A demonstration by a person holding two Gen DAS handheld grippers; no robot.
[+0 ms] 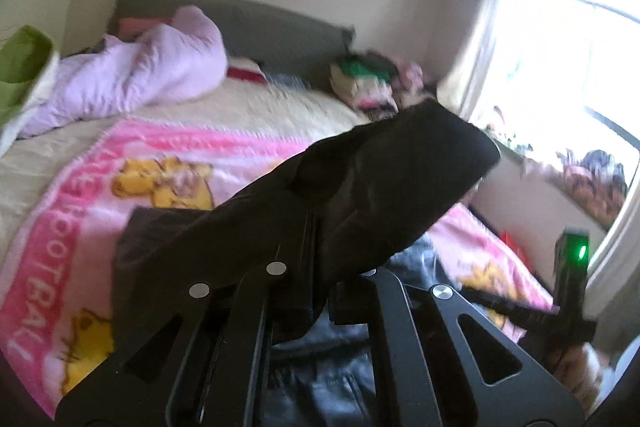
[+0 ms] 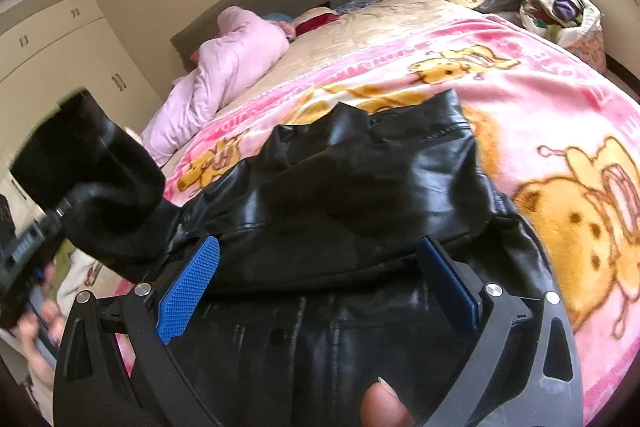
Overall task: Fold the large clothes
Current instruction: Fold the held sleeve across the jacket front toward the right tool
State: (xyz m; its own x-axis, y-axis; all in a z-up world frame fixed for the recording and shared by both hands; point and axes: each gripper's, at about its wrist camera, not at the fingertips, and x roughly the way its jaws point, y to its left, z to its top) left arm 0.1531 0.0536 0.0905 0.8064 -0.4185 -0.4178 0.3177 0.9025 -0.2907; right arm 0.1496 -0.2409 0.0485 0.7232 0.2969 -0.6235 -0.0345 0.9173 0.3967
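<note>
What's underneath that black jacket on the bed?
The jacket lies on a pink cartoon blanket, which spreads over a cream bedcover. The blanket's pattern directly beneath the jacket is covered, so anything else under it cannot be seen.

Daylight only, from the window (image 1: pixel 568 67) at right of the left wrist view; it's blown out to white, glare bleeding onto the curtain (image 1: pixel 476 67) and wall. Left view has motion blur: clothes pile (image 1: pixel 368 83) and bed (image 1: pixel 260 107) smeared. Right view sharper, evenly lit, with blur only at far left. Black jacket (image 2: pixel 360 195) shows specular highlights, folds crushed to near black. Strong fisheye bending and dark vignette at the corners of both.
</note>
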